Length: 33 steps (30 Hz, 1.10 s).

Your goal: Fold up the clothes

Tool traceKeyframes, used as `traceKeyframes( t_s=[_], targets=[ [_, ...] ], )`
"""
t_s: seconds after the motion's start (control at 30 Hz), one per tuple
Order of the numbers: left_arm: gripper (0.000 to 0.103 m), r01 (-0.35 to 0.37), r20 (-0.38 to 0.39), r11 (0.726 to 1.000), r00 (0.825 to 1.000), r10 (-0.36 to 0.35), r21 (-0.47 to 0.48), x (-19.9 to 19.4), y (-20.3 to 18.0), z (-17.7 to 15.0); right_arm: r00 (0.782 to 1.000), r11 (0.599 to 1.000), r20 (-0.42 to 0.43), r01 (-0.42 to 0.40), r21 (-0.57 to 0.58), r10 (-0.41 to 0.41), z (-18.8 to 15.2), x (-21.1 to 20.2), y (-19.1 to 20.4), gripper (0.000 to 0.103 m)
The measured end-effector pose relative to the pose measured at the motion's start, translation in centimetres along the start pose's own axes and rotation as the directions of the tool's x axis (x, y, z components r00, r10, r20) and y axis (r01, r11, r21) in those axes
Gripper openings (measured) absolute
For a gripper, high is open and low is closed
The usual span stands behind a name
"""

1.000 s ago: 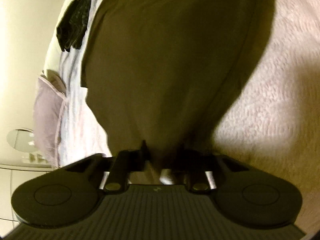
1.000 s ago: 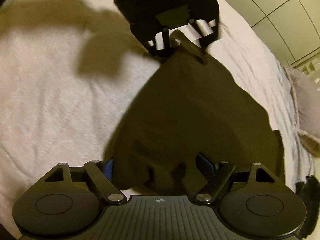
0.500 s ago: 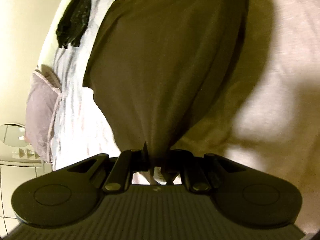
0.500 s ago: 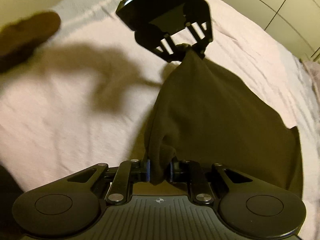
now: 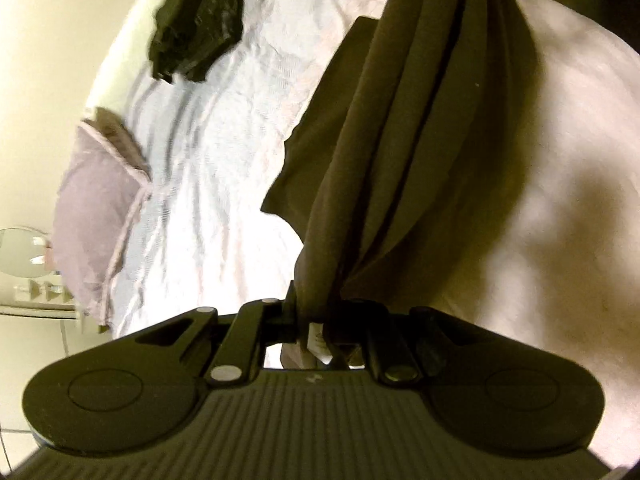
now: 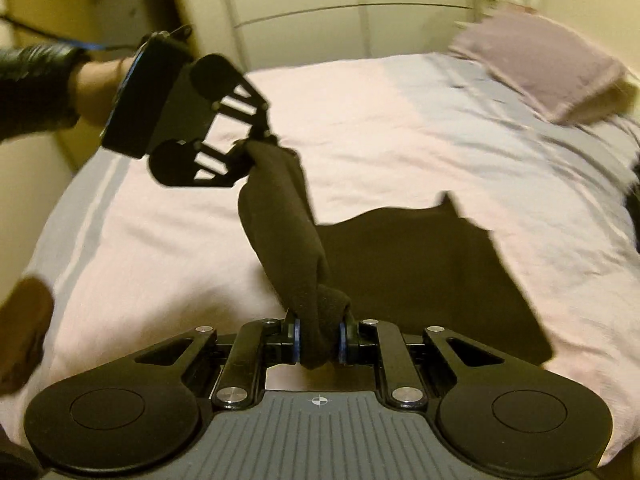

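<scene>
Two grippers hold one dark brown garment (image 6: 288,240) up over the bed (image 6: 400,128). The right gripper (image 6: 319,338) is clenched on a bunched fold of the cloth, which bulges between its blue-edged pads. The left gripper (image 6: 250,148), carried by a hand (image 6: 100,88) in a dark sleeve (image 6: 36,88), pinches the other end of the same raised edge; in its own wrist view the left gripper (image 5: 316,320) is closed tight on the fabric, with a pale label showing just below the pinch. Between the two grips the edge runs as a thick twisted band, and the rest of the garment hangs down, its lower part lying on the pink sheet near the middle of the bed. A mauve pillow (image 6: 544,64) sits at the head end, and a black bundle of cloth (image 5: 198,24) lies near the far edge of the bed.
</scene>
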State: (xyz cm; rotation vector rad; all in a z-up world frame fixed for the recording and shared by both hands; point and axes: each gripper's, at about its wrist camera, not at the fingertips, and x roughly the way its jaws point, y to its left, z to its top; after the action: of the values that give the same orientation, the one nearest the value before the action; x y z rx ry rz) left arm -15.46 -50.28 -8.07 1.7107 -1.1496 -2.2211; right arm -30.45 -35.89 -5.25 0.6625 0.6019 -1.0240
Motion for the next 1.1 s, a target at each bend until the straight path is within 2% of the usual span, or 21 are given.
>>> traceKeyframes(
  t_s=[0.17,0.3,0.4,0.47,0.5,0.6,0.63,0.73,0.87,0.93,1.07,1.1],
  targets=[
    [0.009,0.099,-0.019,0.995,0.995,-0.099,0.011,8.1,4.9,5.7,1.000,0.973,-0.012,-0.024,0.230,0.027,1.1,2.8,-11.6,0.015],
    [0.011,0.203,-0.033,0.979,0.978,-0.204,-0.027,15.5,6.0,8.2,0.997,0.925,-0.057,-0.029,0.380,0.054,-0.2,5.3,-19.2,0.015],
    [0.018,0.269,-0.038,0.957,0.961,-0.274,-0.110,20.1,6.6,8.8,0.992,0.870,-0.075,-0.050,0.491,0.099,-2.5,7.3,-22.5,0.016],
    [0.022,0.307,-0.025,0.931,0.948,-0.318,-0.198,22.1,7.2,8.5,0.988,0.826,-0.084,-0.061,0.561,0.129,-4.1,8.6,-24.8,0.016],
    [0.023,0.327,-0.006,0.906,0.940,-0.341,-0.269,22.6,8.0,7.9,0.987,0.800,-0.076,-0.070,0.595,0.143,-4.7,8.9,-25.5,0.016],
    [0.031,0.357,0.062,0.815,0.926,-0.371,-0.456,22.6,10.5,5.1,0.989,0.756,-0.054,-0.070,0.651,0.138,-5.6,8.3,-26.5,0.029],
    [0.037,0.353,0.080,0.785,0.928,-0.365,-0.509,22.2,11.4,4.1,0.991,0.751,-0.051,-0.063,0.658,0.127,-5.7,7.8,-26.5,0.031],
    [0.037,0.309,0.106,0.695,0.941,-0.320,-0.650,21.1,13.9,0.5,0.994,0.731,-0.033,-0.052,0.680,0.101,-5.8,6.7,-26.4,0.032],
    [0.037,0.295,0.145,0.542,0.942,-0.302,-0.787,20.4,15.9,-3.5,0.998,0.710,-0.005,-0.044,0.703,0.067,-5.7,5.8,-25.7,0.034],
    [0.037,0.318,0.171,0.506,0.934,-0.315,-0.802,20.8,16.1,-3.4,0.999,0.693,-0.004,-0.024,0.721,0.039,-6.0,6.1,-25.6,0.035],
    [0.038,0.342,0.200,0.483,0.926,-0.321,-0.806,22.2,15.1,-2.1,1.000,0.599,0.012,-0.004,0.801,-0.009,-7.0,6.7,-26.0,0.034],
    [0.038,0.341,0.205,0.468,0.926,-0.318,-0.816,23.1,15.0,-1.6,1.000,0.584,0.010,0.002,0.812,-0.017,-7.2,6.6,-26.0,0.030]
  ],
)
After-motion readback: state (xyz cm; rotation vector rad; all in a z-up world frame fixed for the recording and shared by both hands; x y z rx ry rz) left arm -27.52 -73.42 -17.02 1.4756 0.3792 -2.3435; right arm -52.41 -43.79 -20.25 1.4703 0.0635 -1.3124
